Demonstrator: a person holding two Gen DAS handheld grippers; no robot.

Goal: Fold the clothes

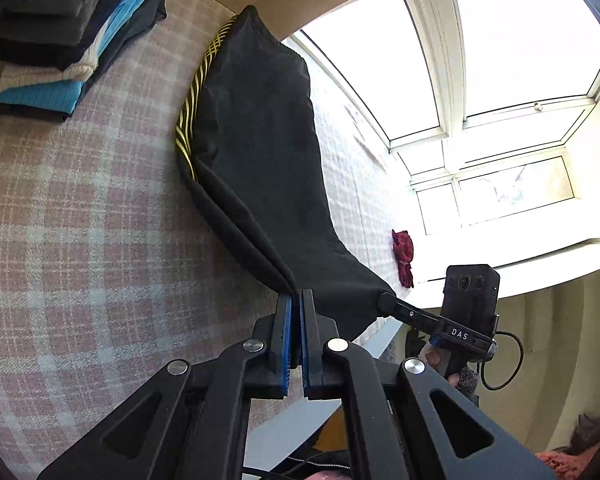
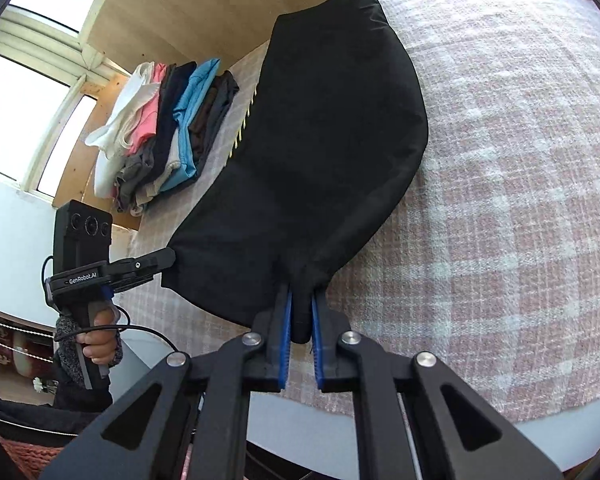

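currently on a pink-and-white checked bed cover (image 2: 500, 200): one black garment (image 2: 320, 140), a row of thin yellow stripes along one edge, most of it lying flat, its near end lifted off the cover between two hand-held grippers.

left gripper (image 1: 296, 300): blue pads nearly together, pinching a gathered fold of the black garment's near edge. in the right wrist view it appears at the garment's left corner, carried by a hand (image 2: 100, 340) in a grey knit cuff, a cable trailing from the handle.

right gripper (image 2: 300, 300): jaws narrow, clamped on a bunched corner of the same garment, cloth filling the gap between the pads.

stack of folded clothes (image 2: 168, 132): white, pink, dark, blue, grey and beige pieces, set near the far edge of the cover beside a wooden headboard (image 2: 188, 12), just apart from the garment's striped side.

small red cloth item (image 1: 404, 256): lying on the cover past the garment, towards the window (image 1: 480, 60).

window: bright, white-framed, detail beyond washed out.
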